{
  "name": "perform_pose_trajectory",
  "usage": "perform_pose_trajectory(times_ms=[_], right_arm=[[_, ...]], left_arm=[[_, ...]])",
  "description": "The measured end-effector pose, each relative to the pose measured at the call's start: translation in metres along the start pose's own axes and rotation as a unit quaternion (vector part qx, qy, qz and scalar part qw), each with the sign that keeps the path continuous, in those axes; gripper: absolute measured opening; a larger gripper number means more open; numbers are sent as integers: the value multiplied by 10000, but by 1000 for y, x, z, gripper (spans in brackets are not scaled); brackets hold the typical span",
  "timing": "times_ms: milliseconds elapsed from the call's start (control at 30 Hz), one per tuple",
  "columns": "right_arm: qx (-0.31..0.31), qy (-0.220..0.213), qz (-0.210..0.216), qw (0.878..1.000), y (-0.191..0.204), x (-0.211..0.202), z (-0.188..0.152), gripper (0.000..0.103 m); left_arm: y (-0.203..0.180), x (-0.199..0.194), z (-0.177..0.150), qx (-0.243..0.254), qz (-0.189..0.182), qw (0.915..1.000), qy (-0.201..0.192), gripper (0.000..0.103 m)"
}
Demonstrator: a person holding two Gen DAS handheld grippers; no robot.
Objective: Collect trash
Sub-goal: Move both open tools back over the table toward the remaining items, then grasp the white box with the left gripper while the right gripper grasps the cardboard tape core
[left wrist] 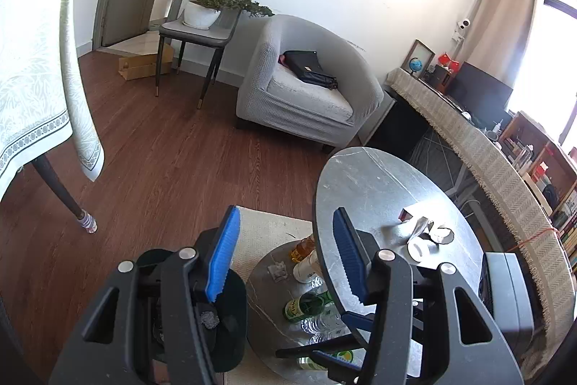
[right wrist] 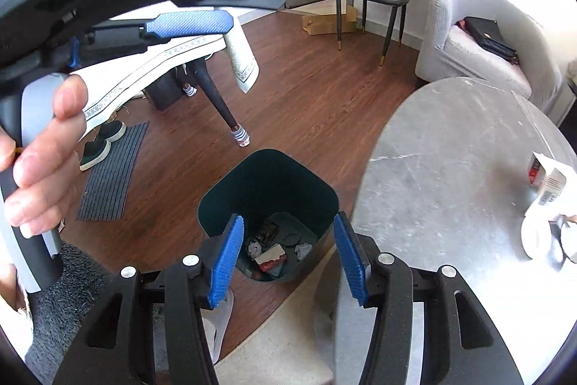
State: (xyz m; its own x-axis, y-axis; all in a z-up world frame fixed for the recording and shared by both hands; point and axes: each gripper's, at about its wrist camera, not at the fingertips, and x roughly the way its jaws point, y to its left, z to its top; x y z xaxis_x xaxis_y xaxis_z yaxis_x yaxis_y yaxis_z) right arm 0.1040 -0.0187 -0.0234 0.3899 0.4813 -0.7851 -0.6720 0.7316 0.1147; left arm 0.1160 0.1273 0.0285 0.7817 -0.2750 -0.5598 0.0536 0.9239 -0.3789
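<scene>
Left wrist view. Left gripper [left wrist: 285, 255]: blue pads spread wide, holding nothing, raised over the gap between the bin [left wrist: 230, 320] and the round grey table [left wrist: 382, 190]. I judge it is free for another pick. On the tabletop: torn packaging [left wrist: 414, 222] and white cup lids [left wrist: 429, 240], apart from the gripper, evidently the trash left to collect. A lower shelf [left wrist: 267, 291] carries bottles [left wrist: 306, 305] (trash or stock, I cannot say). A grey crumpled wad [left wrist: 210, 319] sits in the bin; the fingers hide most of its interior.

Right wrist view. Right gripper [right wrist: 288, 255]: pads apart, empty, poised directly above the open bin [right wrist: 268, 183], the stance for letting something drop. The bin floor holds crumpled paper [right wrist: 303, 249], a red-and-white wrapper [right wrist: 270, 260] and a dark can-like item [right wrist: 267, 231], hard to make out. At upper left is the other gripper [right wrist: 191, 22], with only one pad plain here, gripped by the person's left hand [right wrist: 43, 150]. The tabletop packaging [right wrist: 548, 183] is blurred and cut off at the right edge.
</scene>
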Motion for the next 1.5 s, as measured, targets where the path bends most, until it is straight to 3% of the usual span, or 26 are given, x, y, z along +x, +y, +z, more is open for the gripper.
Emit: perform_pose_trajectory(times_ms=[267,467,633,900,1100,1367,1500], right_arm=[[127,-429,163,9989,-19,-41,-10,35],[352,-560,-252,9975,-50,-68,-27,35],[645,-690,-702,9930,-85,-91,-44,36],[1138,-826,-1305,9814,-141,-120,-77,54],[1476,-1017,-1438,9732,-176,-135,-94,68],[1683,-1151,-1596,9659,-210,-147,-97,74],[1751,-1193,-1458,9664,-219,-145,-95,77]], left_arm=[[-28,17,-6,143,-319,9994,10,56],[-46,28,-6,385,-515,9979,75,59],[-71,49,-7,692,-902,9934,151,62],[-114,96,-9,844,-1263,9873,463,70],[-142,124,-13,768,-1534,9828,684,75],[-163,140,-19,769,-1538,9821,766,80],[-171,145,-21,835,-1542,9812,805,85]])
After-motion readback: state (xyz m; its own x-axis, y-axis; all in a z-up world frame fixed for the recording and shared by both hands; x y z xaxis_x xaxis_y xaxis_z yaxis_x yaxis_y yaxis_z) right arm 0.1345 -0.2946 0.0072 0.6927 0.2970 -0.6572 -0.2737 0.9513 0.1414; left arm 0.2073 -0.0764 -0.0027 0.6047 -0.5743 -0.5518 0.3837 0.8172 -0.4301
